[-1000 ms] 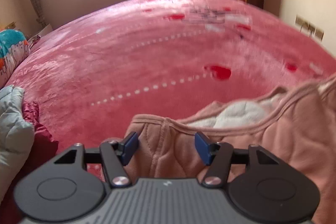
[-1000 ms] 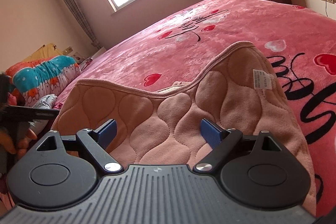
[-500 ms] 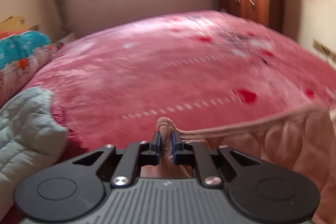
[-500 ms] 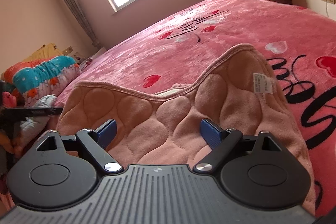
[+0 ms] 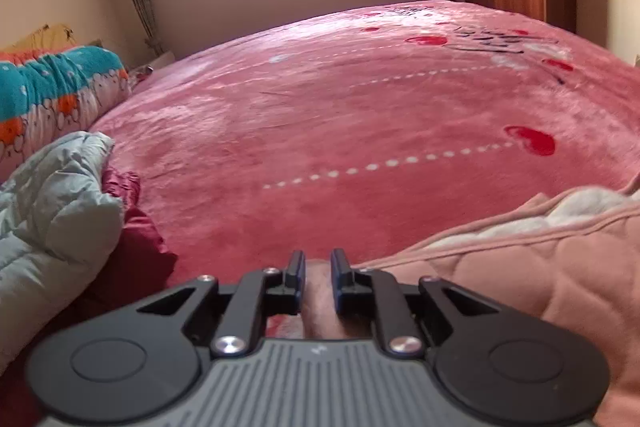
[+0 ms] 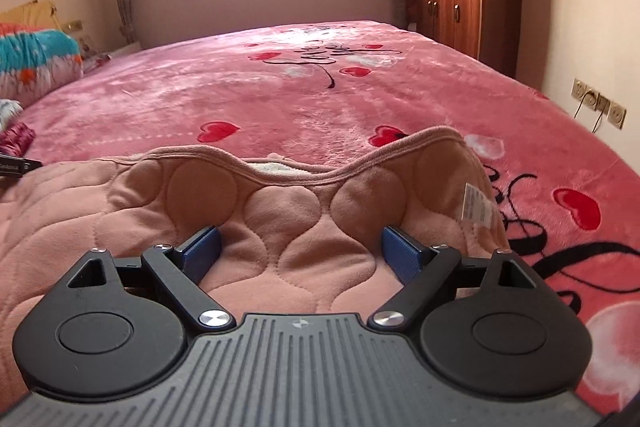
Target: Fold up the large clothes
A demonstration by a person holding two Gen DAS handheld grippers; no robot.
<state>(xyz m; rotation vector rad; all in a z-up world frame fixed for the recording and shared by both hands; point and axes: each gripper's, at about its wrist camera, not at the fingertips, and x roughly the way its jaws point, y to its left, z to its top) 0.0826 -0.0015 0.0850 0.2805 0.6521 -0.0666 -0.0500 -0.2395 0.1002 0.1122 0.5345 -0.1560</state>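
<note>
The left gripper (image 5: pixel 317 263) has its narrow black jaws pinched on a bunched fold of the pink quilted garment (image 5: pixel 540 275), having just eased open a touch while the cloth stays between the pads. The right gripper (image 6: pixel 300 247) stands wide apart, its ribbed blue pads (image 6: pixel 401 251) resting on the garment's plush surface without clamping it. The garment (image 6: pixel 280 211) lies on the near part of the bed — soft fleece stitched in rounded, bubble-like panels, with a corded hem, a white fuzzy lining and a small white label (image 6: pixel 476 207) at its right edge. Under it spreads a velvety pink blanket (image 6: pixel 320 107) printed with red hearts and black script. At the near left sits a puffy pale-blue padded coat (image 5: pixel 48 211).
</note>
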